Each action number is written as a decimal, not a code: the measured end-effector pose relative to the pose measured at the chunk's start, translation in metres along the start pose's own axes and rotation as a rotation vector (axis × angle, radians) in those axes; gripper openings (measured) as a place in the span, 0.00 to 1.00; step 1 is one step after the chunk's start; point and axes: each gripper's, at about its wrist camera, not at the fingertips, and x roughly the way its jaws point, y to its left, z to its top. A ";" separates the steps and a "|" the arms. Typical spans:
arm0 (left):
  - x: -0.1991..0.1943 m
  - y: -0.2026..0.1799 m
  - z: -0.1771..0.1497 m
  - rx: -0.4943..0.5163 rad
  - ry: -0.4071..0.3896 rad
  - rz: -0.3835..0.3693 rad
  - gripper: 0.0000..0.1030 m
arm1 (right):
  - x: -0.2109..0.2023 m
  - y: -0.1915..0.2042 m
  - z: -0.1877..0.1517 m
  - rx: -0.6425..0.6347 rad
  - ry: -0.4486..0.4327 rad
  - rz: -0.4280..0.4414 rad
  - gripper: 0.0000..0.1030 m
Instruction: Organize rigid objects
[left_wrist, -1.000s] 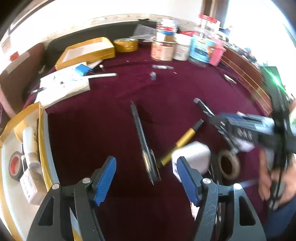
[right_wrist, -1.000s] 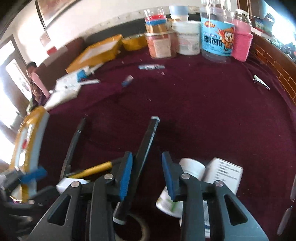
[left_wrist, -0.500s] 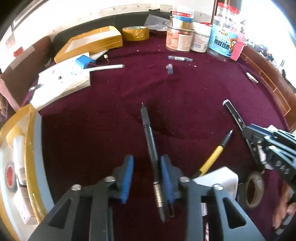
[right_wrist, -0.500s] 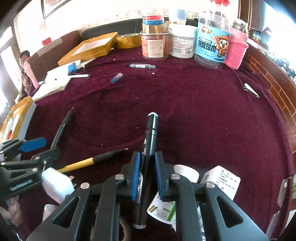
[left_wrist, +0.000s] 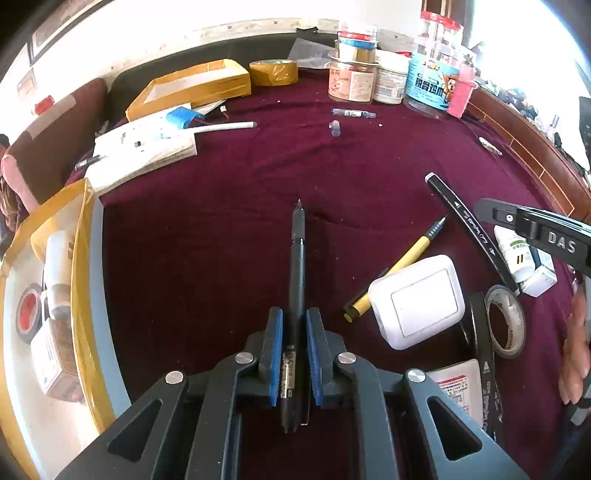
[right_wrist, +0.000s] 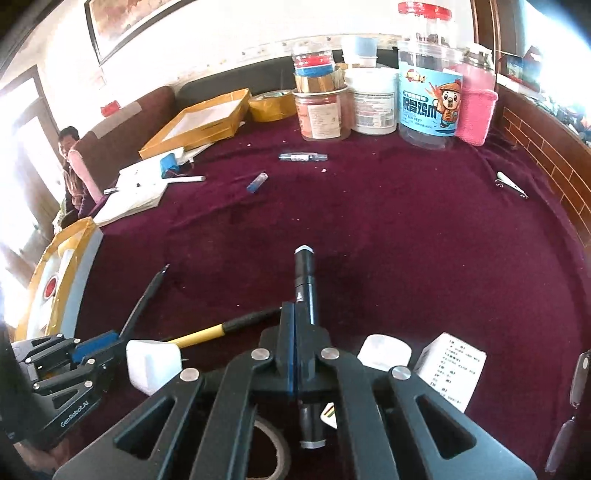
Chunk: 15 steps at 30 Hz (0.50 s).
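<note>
Your maroon table (left_wrist: 229, 229) is cut off at both views' edges. Your left gripper (left_wrist: 294, 354) fingers clamp the black pen (left_wrist: 297, 258), its rear hidden; your right gripper (right_wrist: 294, 347) fingers meet beside the black marker (right_wrist: 305, 280), grip unclear.

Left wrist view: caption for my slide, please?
Left gripper shut on black pen over maroon cloth, yellow pencil lying nearby.

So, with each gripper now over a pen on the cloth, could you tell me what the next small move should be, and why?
Probably lift the left gripper straight up a little. Its blue pads are closed on the black pen, which still lies along the maroon cloth. The right gripper looks shut beside the black marker rather than on it, so it likely needs regrasping first.
</note>
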 end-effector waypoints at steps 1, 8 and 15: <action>0.000 0.000 0.000 0.000 -0.005 0.000 0.12 | 0.003 -0.001 0.000 0.006 0.005 -0.015 0.03; -0.001 0.002 -0.004 -0.002 -0.027 -0.007 0.12 | 0.025 0.007 0.000 -0.075 0.082 -0.087 0.14; -0.002 0.001 -0.006 0.003 -0.045 -0.013 0.12 | 0.023 0.008 -0.005 -0.072 0.077 -0.100 0.15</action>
